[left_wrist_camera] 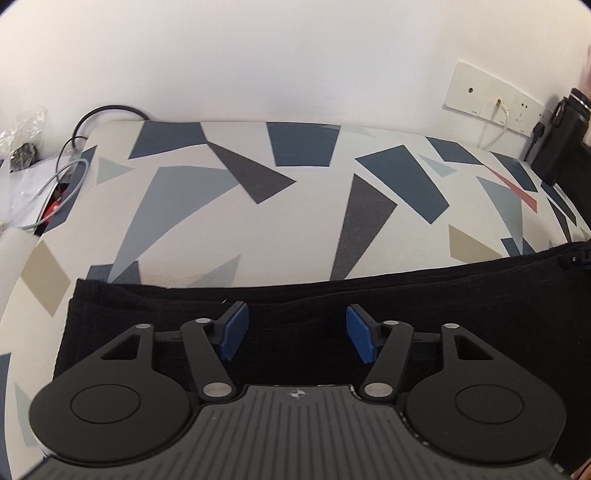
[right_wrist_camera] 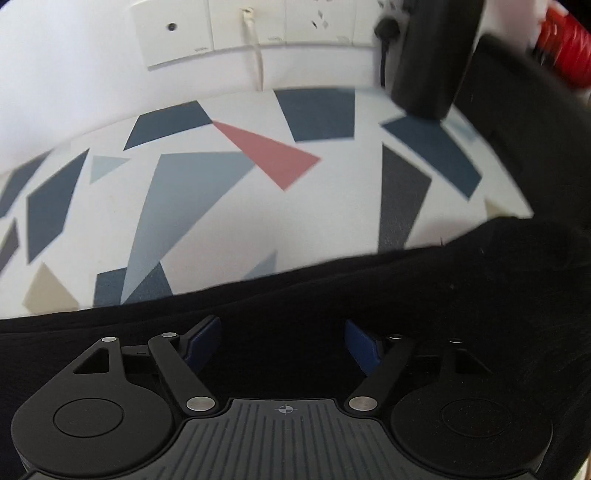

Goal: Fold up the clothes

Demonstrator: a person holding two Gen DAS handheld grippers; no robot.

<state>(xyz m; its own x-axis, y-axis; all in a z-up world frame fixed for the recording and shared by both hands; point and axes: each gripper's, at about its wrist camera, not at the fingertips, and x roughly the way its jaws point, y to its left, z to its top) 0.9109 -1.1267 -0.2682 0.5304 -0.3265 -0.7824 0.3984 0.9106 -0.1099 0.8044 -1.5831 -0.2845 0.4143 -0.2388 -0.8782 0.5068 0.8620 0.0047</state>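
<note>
Your left gripper (left_wrist_camera: 297,332) stands with its jaws apart over the black garment (left_wrist_camera: 303,295), blue pads (left_wrist_camera: 232,332) clear of each other and nothing clamped between them; only flat dark cloth shows in the gap. The garment lies across the lower part of the left wrist view, its far edge running from the left side to the right edge of the frame, on the patterned tablecloth (left_wrist_camera: 258,206) of grey, blue and red shapes.

Your right gripper (right_wrist_camera: 282,345) is likewise parted, gripping nothing, with the same black garment (right_wrist_camera: 406,288) under it and filling the lower band of that view, bunched higher toward the right. Beyond it the tablecloth (right_wrist_camera: 229,221) reaches the white wall. A wall socket plate (right_wrist_camera: 240,29) sits at the top, a white cable (right_wrist_camera: 258,62) hanging from it. A black bottle (left_wrist_camera: 561,133) stands at the right edge of the left view.
</note>
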